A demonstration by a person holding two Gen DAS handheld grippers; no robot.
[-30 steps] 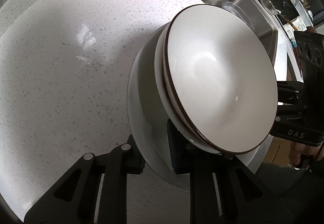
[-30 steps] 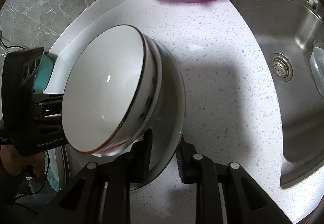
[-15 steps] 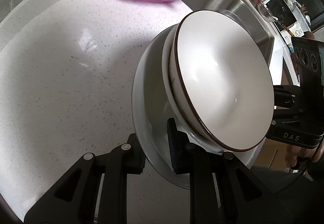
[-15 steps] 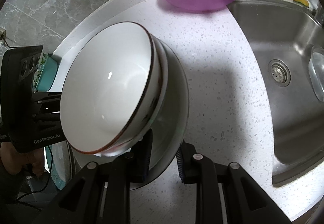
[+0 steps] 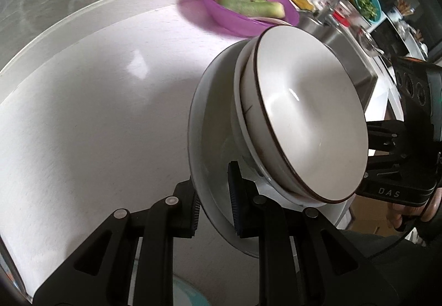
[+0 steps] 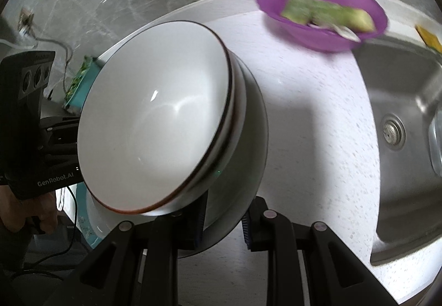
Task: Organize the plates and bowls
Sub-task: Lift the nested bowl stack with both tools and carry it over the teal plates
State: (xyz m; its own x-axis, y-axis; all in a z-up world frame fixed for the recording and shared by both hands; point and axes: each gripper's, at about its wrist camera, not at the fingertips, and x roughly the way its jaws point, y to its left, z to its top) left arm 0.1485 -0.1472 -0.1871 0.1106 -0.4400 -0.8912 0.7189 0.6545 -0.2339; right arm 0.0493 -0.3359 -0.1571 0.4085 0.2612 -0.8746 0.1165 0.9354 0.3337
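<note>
I've lifted the stack off the counter (image 5: 83,112) | left gripper (image 5: 214,203) and right gripper (image 6: 223,219) clamped on plate (image 5: 210,140) rim, bowls (image 5: 309,112) on it | purple bowl (image 6: 320,13) now farther | carry next

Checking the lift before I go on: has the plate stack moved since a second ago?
Yes. The stack, clamped by both grippers, has risen off the counter; the purple bowl and sink now sit lower and farther into view.
</note>
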